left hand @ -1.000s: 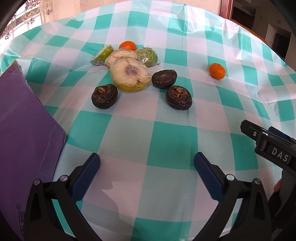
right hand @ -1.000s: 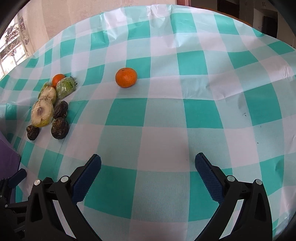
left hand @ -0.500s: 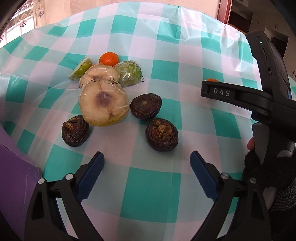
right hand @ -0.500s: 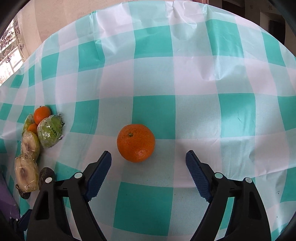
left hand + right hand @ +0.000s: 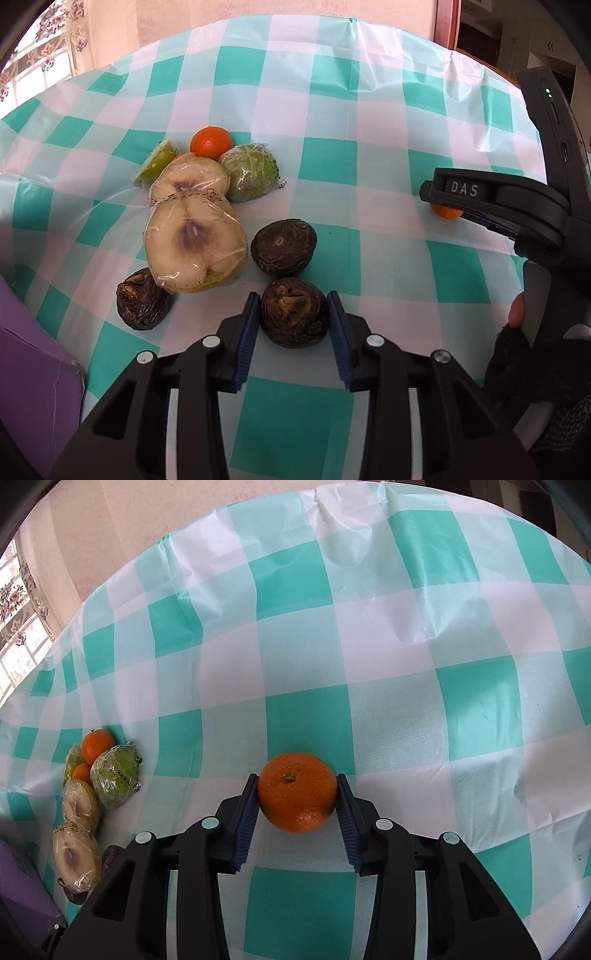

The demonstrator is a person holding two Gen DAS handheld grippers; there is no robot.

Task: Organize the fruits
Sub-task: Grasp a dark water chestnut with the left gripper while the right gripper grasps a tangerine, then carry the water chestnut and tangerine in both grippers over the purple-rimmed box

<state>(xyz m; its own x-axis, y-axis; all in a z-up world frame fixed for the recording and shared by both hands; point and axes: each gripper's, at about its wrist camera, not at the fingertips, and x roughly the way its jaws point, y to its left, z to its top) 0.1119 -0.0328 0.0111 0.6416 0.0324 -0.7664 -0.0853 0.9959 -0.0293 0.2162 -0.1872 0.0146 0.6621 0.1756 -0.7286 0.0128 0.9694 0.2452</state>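
My left gripper point(image 5: 293, 304) is shut on a dark wrinkled fruit point(image 5: 293, 317) that rests on the checked tablecloth. Two more dark fruits point(image 5: 283, 246) point(image 5: 143, 299) lie beside it, with two wrapped pear halves point(image 5: 194, 247), a wrapped green fruit point(image 5: 251, 177), a green wedge point(image 5: 155, 168) and a small orange point(image 5: 210, 142) behind. My right gripper point(image 5: 297, 788) is shut on a loose orange point(image 5: 297, 797) on the cloth; it also shows in the left wrist view point(image 5: 447, 211), partly hidden by the right gripper's body point(image 5: 517, 210).
A purple box point(image 5: 33, 373) lies at the left edge of the table. The fruit cluster shows at the left of the right wrist view point(image 5: 92, 794). The teal and white cloth point(image 5: 406, 646) covers the table to its far edge.
Both grippers moved forward and closed: the left onto the nearest dark fruit, the right onto the lone orange. Both were open half a second ago.
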